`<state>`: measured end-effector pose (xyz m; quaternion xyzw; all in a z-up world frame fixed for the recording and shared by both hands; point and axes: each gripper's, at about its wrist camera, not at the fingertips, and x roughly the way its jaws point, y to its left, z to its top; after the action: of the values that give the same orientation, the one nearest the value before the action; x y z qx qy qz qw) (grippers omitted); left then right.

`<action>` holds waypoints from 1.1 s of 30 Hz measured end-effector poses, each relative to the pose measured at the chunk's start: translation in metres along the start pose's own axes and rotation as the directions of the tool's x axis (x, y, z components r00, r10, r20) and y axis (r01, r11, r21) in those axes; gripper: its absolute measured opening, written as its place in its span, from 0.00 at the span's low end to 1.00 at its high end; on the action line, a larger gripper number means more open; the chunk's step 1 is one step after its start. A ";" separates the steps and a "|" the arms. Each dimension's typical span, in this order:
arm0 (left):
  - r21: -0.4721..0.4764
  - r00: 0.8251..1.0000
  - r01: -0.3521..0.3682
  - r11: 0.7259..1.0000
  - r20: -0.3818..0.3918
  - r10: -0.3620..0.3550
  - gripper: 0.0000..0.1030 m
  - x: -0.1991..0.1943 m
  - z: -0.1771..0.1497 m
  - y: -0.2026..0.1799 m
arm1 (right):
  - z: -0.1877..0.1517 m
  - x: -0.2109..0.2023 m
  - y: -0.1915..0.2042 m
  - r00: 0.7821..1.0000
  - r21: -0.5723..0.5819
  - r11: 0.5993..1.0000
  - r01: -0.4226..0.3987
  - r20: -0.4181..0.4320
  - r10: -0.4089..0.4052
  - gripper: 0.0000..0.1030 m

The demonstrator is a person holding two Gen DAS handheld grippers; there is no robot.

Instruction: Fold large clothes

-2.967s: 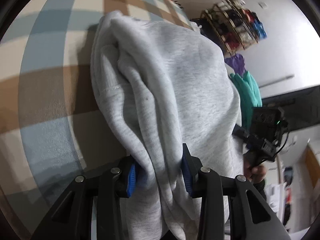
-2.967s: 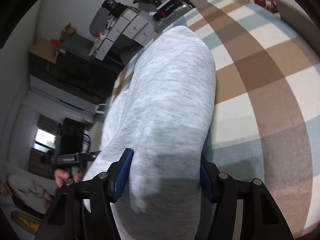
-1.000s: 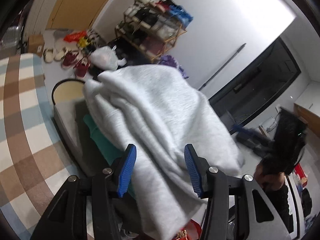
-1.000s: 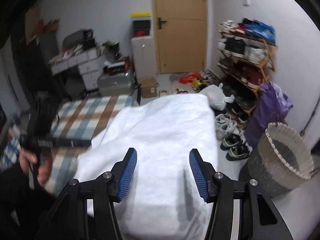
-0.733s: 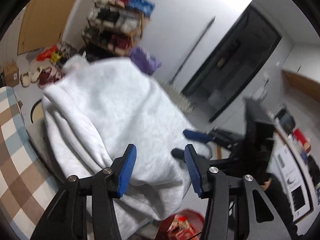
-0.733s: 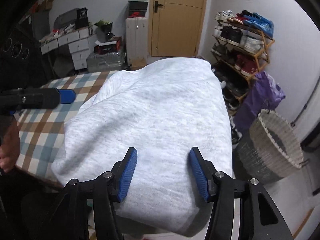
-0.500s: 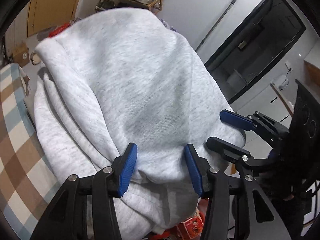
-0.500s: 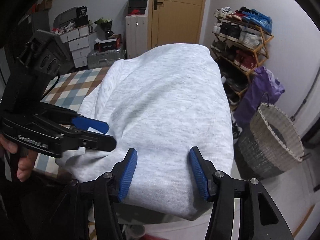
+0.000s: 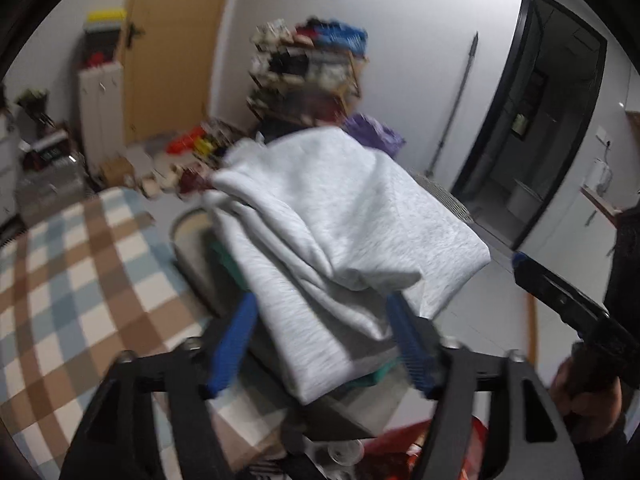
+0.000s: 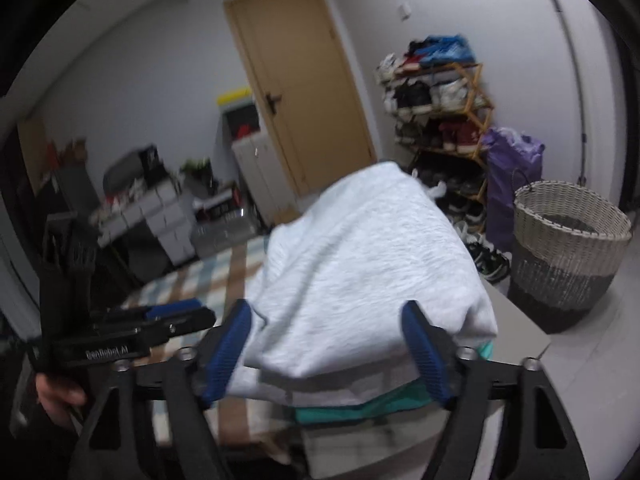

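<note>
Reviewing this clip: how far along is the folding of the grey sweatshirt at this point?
Done: the grey sweatshirt lies folded on the teal garment atop the stool.

In hand: nothing. The left claw and right claw are opening, pads clear of the cloth.

Left: backing both claws away; no unfolded clothes are visible.

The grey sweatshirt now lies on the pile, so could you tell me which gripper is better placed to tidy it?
Probably the right gripper: its opening jaws frame the grey sweatshirt's near edge squarely above the teal garment. The left gripper, also opening, meets only its bunched side folds.
</note>
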<state>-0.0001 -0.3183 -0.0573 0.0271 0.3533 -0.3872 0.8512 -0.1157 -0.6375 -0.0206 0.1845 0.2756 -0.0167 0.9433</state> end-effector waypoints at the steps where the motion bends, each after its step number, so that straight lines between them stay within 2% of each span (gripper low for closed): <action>1: 0.000 0.998 -0.019 1.000 0.061 0.019 0.83 -0.011 -0.004 0.000 | -0.004 -0.007 0.003 1.000 0.008 1.000 0.010 0.027 -0.011 0.88; 3: 0.007 0.988 -0.049 0.999 0.150 0.048 0.85 -0.019 -0.002 -0.004 | -0.016 -0.019 0.015 0.997 -0.008 0.999 0.042 0.066 -0.041 0.95; 5: 0.021 0.974 -0.071 0.997 0.218 0.065 0.92 -0.028 -0.006 -0.012 | -0.029 -0.033 0.029 0.989 -0.034 0.996 0.087 0.122 -0.082 0.97; 6: 0.030 0.966 -0.082 0.996 0.250 0.072 0.99 -0.030 -0.008 -0.016 | -0.036 -0.043 0.038 0.980 -0.047 0.991 0.123 0.166 -0.113 1.00; 8: 0.049 0.945 -0.120 0.992 0.312 0.099 0.99 -0.043 -0.017 -0.024 | -0.046 -0.059 0.051 0.960 -0.068 0.984 0.166 0.238 -0.145 1.00; 9: 0.056 0.942 -0.115 0.992 0.323 0.092 0.99 -0.037 -0.018 -0.027 | -0.052 -0.069 0.060 0.947 -0.078 0.979 0.189 0.278 -0.160 1.00; 12: 0.066 0.941 -0.095 0.993 0.332 0.068 0.99 -0.044 -0.027 -0.032 | -0.065 -0.087 0.080 0.914 -0.112 0.962 0.250 0.355 -0.196 1.00; 15: 0.051 0.934 -0.119 0.992 0.344 0.094 0.99 -0.048 -0.030 -0.032 | -0.071 -0.097 0.093 0.892 -0.117 0.949 0.293 0.390 -0.227 1.00; 17: 0.042 0.932 -0.126 0.991 0.346 0.104 0.99 -0.046 -0.031 -0.029 | -0.074 -0.100 0.096 0.887 -0.104 0.946 0.306 0.392 -0.243 1.00; 20: 0.028 0.940 -0.136 0.990 0.318 0.121 0.99 -0.039 -0.031 -0.027 | -0.078 -0.105 0.098 0.885 -0.092 0.947 0.308 0.393 -0.250 1.00; 22: 0.019 0.940 -0.147 0.989 0.315 0.133 0.99 -0.035 -0.031 -0.026 | -0.080 -0.107 0.097 0.879 -0.071 0.946 0.317 0.398 -0.264 1.00; 27: 0.046 0.941 -0.174 0.984 0.303 0.152 0.99 -0.019 -0.032 -0.034 | -0.087 -0.114 0.096 0.866 -0.054 0.949 0.311 0.427 -0.259 1.00; 30: 0.060 0.930 -0.205 0.977 0.325 0.175 0.99 -0.015 -0.033 -0.042 | -0.089 -0.115 0.096 0.854 -0.059 0.944 0.325 0.447 -0.266 1.00; 33: 0.068 0.927 -0.209 0.975 0.330 0.176 0.99 -0.016 -0.033 -0.047 | -0.090 -0.119 0.095 0.843 -0.058 0.942 0.331 0.466 -0.267 1.00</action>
<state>-0.0590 -0.3303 -0.0612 0.0417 0.1850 -0.3185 0.9288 -0.2498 -0.5247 0.0037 0.0657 0.0746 -0.1874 0.9772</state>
